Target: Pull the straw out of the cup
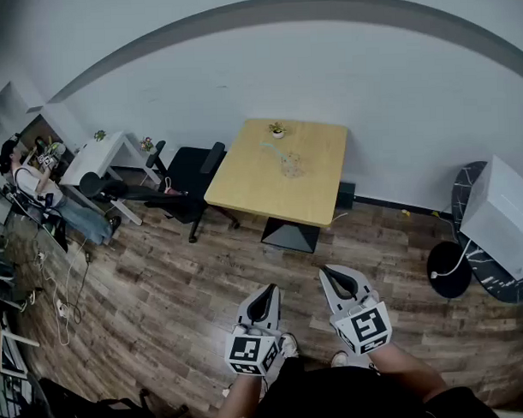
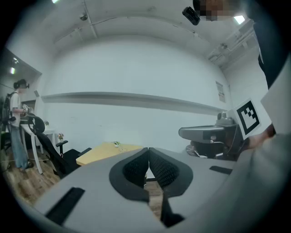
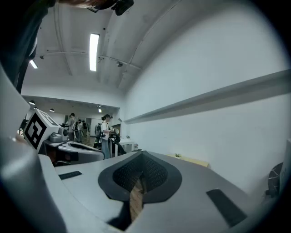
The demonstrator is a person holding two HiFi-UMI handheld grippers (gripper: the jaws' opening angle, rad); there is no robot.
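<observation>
A clear cup (image 1: 291, 165) with a pale straw (image 1: 271, 148) leaning out of it stands on the light wooden table (image 1: 243, 183) by the far wall. Both grippers hang over the wood floor, well short of that table. My left gripper (image 1: 264, 293) is shut with nothing between its jaws. To its right, the right gripper (image 1: 330, 271) is also shut and empty. In the left gripper view the table (image 2: 97, 152) shows small and far off beyond the closed tips (image 2: 148, 149). The right gripper view has the table (image 3: 193, 160) just past its closed tips (image 3: 142, 154).
A small potted plant (image 1: 278, 130) stands at the table's far edge. A black office chair (image 1: 192, 176) is left of the table, a white desk (image 1: 93, 157) further left with a person (image 1: 25, 182) beside it. A white box (image 1: 504, 214) and a black round base (image 1: 448, 270) sit right.
</observation>
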